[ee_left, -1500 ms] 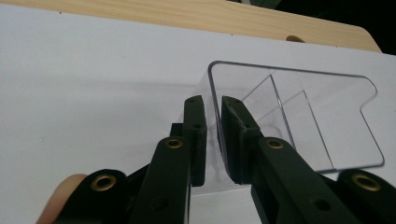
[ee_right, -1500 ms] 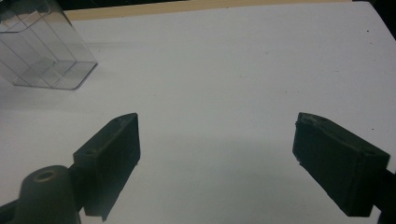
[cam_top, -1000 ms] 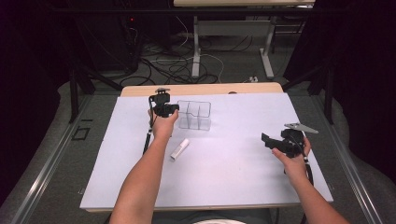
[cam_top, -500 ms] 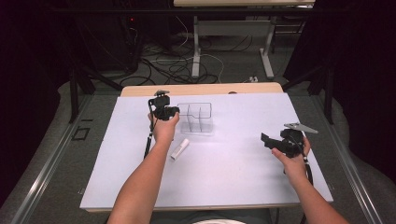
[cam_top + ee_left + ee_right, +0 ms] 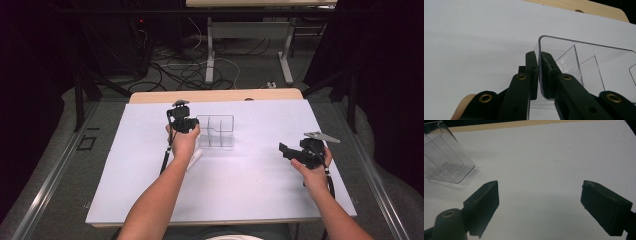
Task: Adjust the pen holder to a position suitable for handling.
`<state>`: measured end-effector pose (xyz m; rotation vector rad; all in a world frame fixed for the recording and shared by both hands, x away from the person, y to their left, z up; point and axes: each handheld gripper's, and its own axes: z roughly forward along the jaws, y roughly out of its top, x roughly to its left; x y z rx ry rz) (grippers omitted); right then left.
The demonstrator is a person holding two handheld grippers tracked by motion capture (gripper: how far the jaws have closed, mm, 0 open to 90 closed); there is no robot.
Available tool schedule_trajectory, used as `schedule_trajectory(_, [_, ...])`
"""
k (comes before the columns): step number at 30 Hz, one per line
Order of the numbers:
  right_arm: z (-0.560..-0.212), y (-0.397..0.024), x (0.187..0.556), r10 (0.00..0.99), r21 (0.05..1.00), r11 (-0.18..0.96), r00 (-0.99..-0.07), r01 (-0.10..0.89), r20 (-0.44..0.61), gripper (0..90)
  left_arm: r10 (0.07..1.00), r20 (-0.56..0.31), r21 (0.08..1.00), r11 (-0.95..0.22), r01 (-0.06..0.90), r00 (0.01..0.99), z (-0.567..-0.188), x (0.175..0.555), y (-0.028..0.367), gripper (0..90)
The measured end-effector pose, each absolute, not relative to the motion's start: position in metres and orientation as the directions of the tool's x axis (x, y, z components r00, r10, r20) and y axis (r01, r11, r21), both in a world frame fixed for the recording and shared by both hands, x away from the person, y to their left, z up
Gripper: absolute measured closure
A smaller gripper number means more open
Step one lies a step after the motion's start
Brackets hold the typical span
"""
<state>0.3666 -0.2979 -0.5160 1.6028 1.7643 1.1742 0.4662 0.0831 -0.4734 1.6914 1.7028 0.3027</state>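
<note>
Left gripper [image 5: 194, 125] just left of frame centre in the high view, clamped on the left end wall of a clear plastic divided tray [image 5: 219, 131]. Seen in the left gripper view at lower centre [image 5: 539, 61], jaws pressed together with the tray's thin transparent wall [image 5: 541, 75] sandwiched between them, one jaw outside, the other inside the compartment. Tray resting on the white tabletop [image 5: 250, 170], a little above centre of the high view, inner partitions visible through its walls. Also at the upper left of the right gripper view [image 5: 445, 157], tilted in that frame.

Right gripper [image 5: 287, 151] toward the right of the high view, held in the right hand [image 5: 315, 172], well apart from the tray, pointing left. In the right gripper view [image 5: 540, 197], jaws spread wide apart, nothing but bare white surface between them.

Small white cylindrical object [image 5: 195, 159] lying on the tabletop just below the tray, partly hidden beside the left forearm [image 5: 160, 200]; too small to identify. Wooden edge of the tabletop [image 5: 215, 96] showing beyond the white sheet at the upper middle of the high view.
</note>
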Motion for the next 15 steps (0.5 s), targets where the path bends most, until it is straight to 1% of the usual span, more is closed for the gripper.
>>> schedule_trajectory(11, [-0.517,-0.298,0.367,0.959,0.834,-0.049,-0.208,0.55,0.194,14.5,0.944,-0.321,0.601,0.144,0.786,0.072,-0.475,0.455,0.069,84.1])
schedule_trajectory(15, [-0.517,-0.297,0.368,0.958,0.833,-0.05,-0.211,0.551,0.196,14.5,0.937,-0.343,0.585,0.153,0.797,0.071,-0.475,0.453,0.069,83.4])
